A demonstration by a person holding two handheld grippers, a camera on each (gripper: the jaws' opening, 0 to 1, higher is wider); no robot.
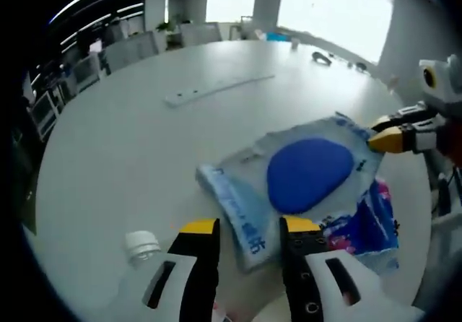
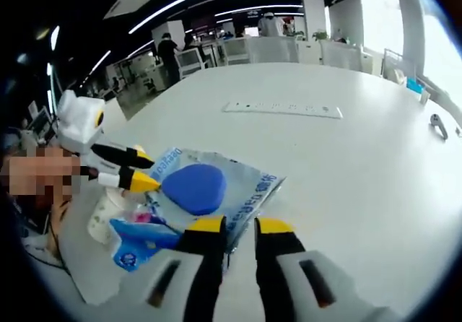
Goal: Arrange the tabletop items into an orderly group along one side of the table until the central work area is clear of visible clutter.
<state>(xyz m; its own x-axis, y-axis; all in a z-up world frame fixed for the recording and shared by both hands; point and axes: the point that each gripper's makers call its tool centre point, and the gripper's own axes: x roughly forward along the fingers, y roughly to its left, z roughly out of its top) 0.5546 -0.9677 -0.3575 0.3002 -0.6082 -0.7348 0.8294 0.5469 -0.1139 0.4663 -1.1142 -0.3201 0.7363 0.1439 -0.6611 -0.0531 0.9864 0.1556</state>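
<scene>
Left gripper view: 2 packets [image 1: 303, 185], 1 bottle [image 1: 142, 246]

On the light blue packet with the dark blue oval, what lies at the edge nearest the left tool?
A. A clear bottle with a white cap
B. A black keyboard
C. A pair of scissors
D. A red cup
A. In the left gripper view, a clear bottle with a white cap lies on the table just beside the left tool, near the packet's closest edge; none of the other items is there.
</scene>
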